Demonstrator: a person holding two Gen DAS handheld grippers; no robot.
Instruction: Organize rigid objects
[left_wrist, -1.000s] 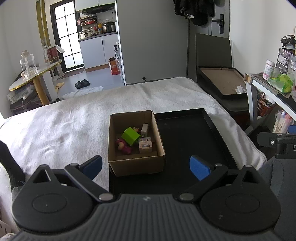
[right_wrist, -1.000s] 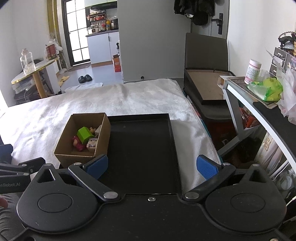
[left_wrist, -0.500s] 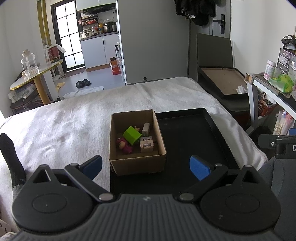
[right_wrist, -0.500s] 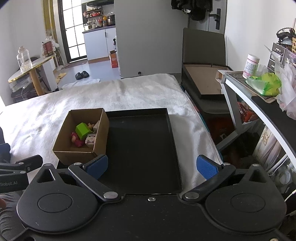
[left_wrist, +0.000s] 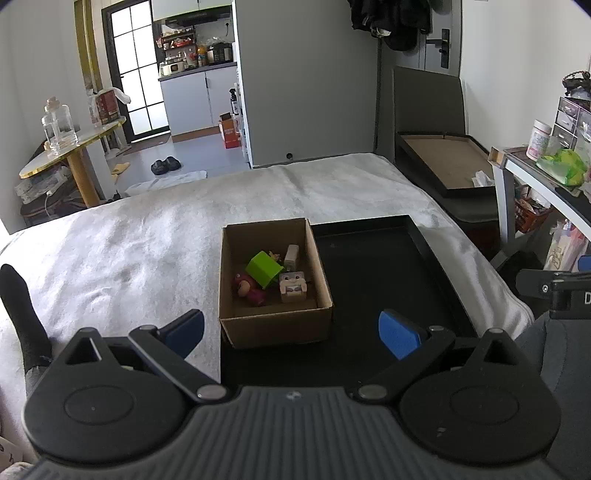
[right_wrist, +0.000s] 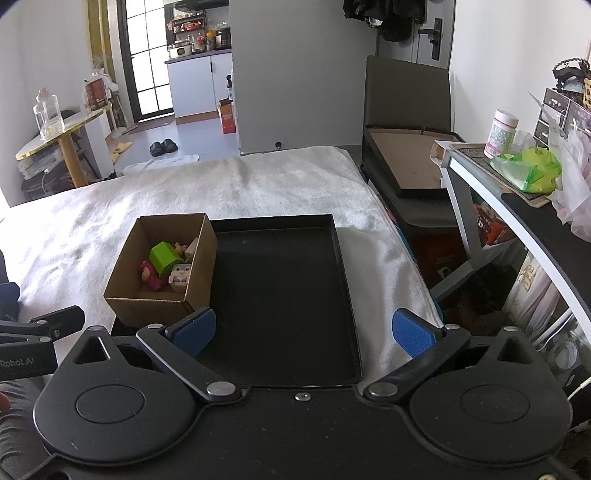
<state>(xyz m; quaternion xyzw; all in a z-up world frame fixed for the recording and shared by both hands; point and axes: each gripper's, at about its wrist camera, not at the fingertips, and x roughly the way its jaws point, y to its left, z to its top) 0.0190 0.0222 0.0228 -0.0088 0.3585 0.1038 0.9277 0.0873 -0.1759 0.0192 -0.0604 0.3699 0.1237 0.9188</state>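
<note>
Both grippers hang back at the bottom of their frames, prob. so the whole work area stays in sight: left gripper (left_wrist: 291, 330) has its blue pads spread wide w/ nothing between them, and right gripper (right_wrist: 303, 332) is likewise spread and empty. In the left wrist view the cardboard box (left_wrist: 275, 326) sits centre frame, its lower right part resting on the left edge of the black tray (left_wrist: 436, 266), the rest on the white blanket (left_wrist: 129, 258); that keeps box and tray side by side within reach of either tool. Tray floor shows bare in both views. All the small rigid toys are inside the box, bunched toward its right side: a lime green block (left_wrist: 263, 268) tilted on a corner, a dark pink figure (left_wrist: 249, 290) lying low left of it, a pale cube w/ a face printed on it (left_wrist: 292, 286) touching the block's lower right, and a beige block (left_wrist: 291, 255) near the box's right wall, upper part. A tiny tan piece peeks behind the green block, too small to name. Judging from this alone, the scene fits 2 stages: toys gathered in the box as sorted, or toys waiting in the box to be laid out on the tray. Can't tell which.
</note>
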